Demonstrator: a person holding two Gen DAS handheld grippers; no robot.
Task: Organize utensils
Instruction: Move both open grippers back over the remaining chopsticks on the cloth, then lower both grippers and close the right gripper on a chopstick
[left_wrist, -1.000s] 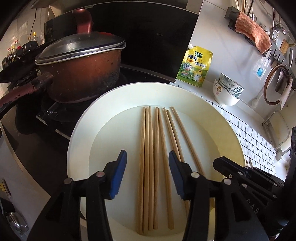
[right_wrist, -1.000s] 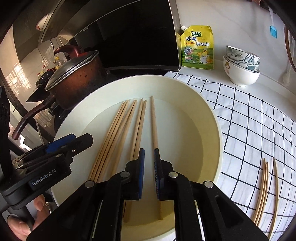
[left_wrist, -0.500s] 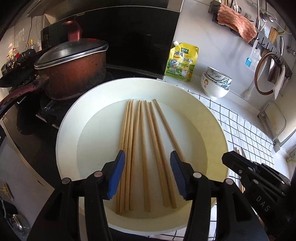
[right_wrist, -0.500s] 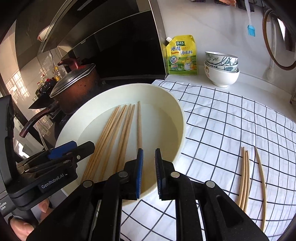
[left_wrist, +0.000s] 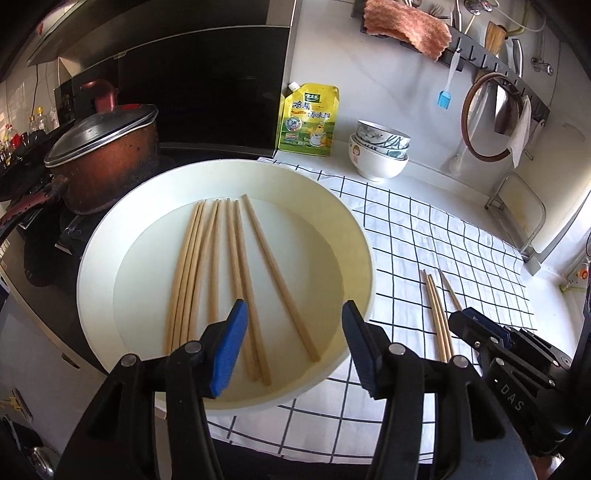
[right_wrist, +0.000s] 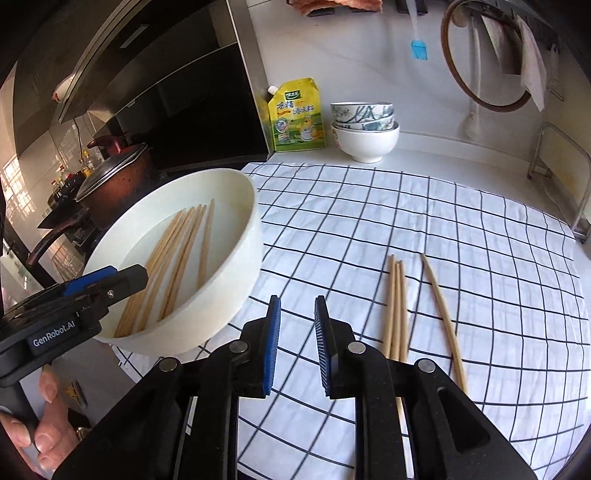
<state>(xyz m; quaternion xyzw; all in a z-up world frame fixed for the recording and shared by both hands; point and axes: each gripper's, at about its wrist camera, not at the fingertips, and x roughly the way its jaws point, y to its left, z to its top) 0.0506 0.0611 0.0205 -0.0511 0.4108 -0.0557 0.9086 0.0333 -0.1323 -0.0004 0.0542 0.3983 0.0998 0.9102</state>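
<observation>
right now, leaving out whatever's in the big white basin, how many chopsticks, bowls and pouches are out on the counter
chopsticks: 4
stacked bowls: 3
yellow pouch: 1
total: 8

Landmark: black range hood (left_wrist: 207, 88), big dark panel over the stove
Below it: scorched brown lidded pot (left_wrist: 107, 155) on the burner
Right of it: white wall (right_wrist: 362, 55), yellow seasoning pouch (left_wrist: 308, 120) leaning there, stacked bowls (right_wrist: 364, 127) beside
Further right: rail (left_wrist: 476, 51) with orange cloth (left_wrist: 406, 27), blue brush (right_wrist: 419, 48)
In front: checked cloth (right_wrist: 424, 229) on white counter
Far left: bright window (right_wrist: 14, 173)
Light: sunny, hard shadows
</observation>
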